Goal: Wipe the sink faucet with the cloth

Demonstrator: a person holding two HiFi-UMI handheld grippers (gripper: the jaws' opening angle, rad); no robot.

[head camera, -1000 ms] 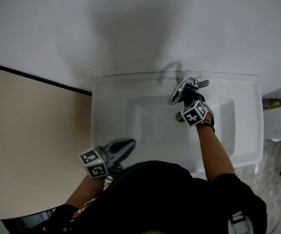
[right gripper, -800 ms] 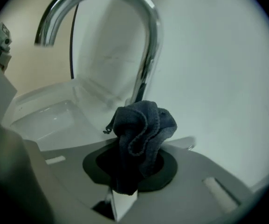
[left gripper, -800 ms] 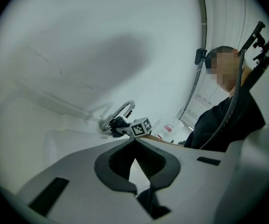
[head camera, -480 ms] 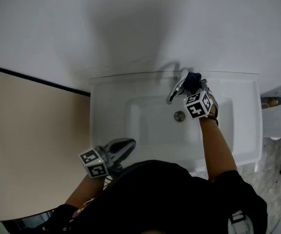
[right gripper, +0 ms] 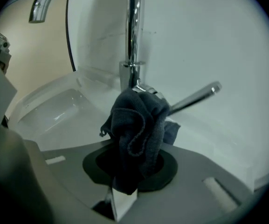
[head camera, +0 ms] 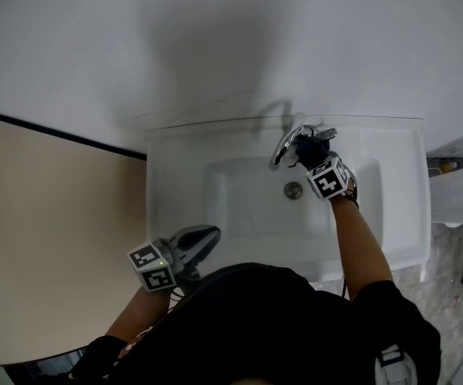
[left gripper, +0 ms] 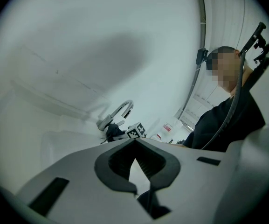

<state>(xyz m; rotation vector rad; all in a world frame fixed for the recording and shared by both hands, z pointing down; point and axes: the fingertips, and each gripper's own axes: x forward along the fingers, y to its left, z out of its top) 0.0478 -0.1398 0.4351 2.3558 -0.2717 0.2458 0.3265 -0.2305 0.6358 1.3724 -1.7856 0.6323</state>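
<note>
A chrome gooseneck faucet (head camera: 283, 144) stands at the back of the white sink (head camera: 175, 207). My right gripper (head camera: 315, 160) is shut on a dark grey cloth (head camera: 310, 147), and the cloth presses against the faucet's base beside its lever. In the right gripper view the bunched cloth (right gripper: 136, 125) sticks out of the gripper (right gripper: 128, 171), touching the faucet (right gripper: 132, 45) body where the lever handle (right gripper: 195, 98) comes out. My left gripper (head camera: 192, 243) hangs shut and holding nothing at the sink's front left edge. In the left gripper view this gripper (left gripper: 135, 158) points toward the far-off faucet (left gripper: 121, 112).
The drain (head camera: 294, 190) lies in the basin just in front of the faucet. A grey-white wall rises behind the sink. A beige surface (head camera: 46, 239) lies to the left, and a white basket (head camera: 460, 199) stands at the right above a speckled floor.
My right gripper carried the cloth from above the drain back to the faucet's base and lever. The left gripper has stayed put.
</note>
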